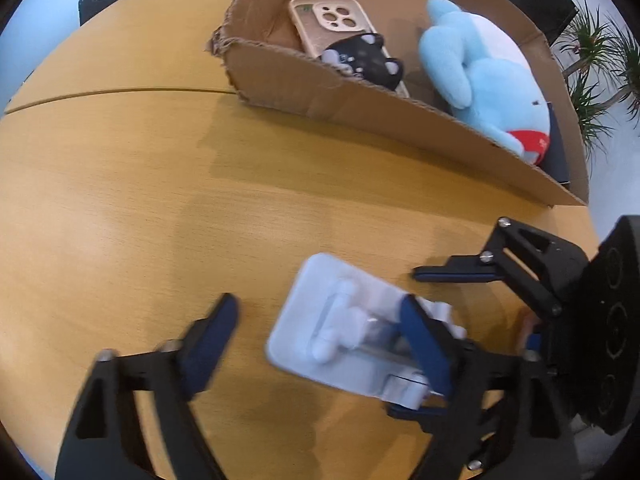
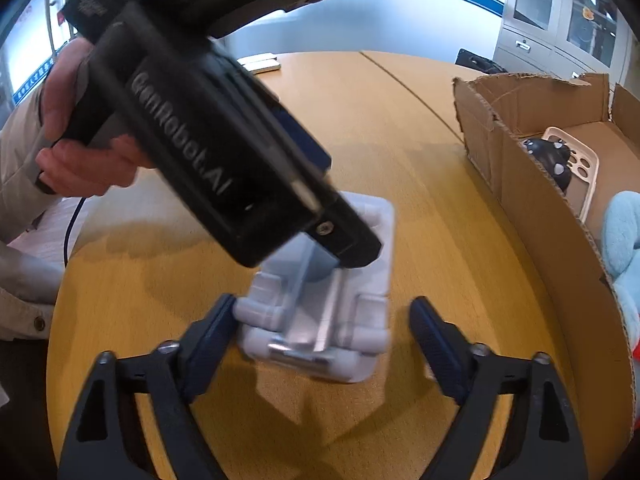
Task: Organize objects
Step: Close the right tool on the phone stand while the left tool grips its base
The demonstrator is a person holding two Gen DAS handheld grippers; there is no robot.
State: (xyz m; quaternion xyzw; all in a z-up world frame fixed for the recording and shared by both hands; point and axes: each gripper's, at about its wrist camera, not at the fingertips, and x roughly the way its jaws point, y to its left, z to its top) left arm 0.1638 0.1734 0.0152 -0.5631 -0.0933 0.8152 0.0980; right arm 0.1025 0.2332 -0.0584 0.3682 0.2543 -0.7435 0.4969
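A white folding phone stand (image 1: 340, 332) lies on the wooden table; it also shows in the right wrist view (image 2: 320, 312). My left gripper (image 1: 320, 336) is open, its fingers astride the stand's left part. My right gripper (image 2: 322, 328) is open around the stand's hinged end, its fingers just outside it. In the left wrist view the right gripper (image 1: 424, 344) comes in from the right. A cardboard box (image 1: 360, 92) holds a beige phone case (image 1: 328, 20), a black toy (image 1: 368, 60) and a light blue plush (image 1: 480, 72).
The box (image 2: 532, 200) stands to the right in the right wrist view. A potted plant (image 1: 600, 60) is behind it. A person's hand (image 2: 76, 136) holds the left gripper's body. White items (image 2: 260, 64) lie at the table's far edge.
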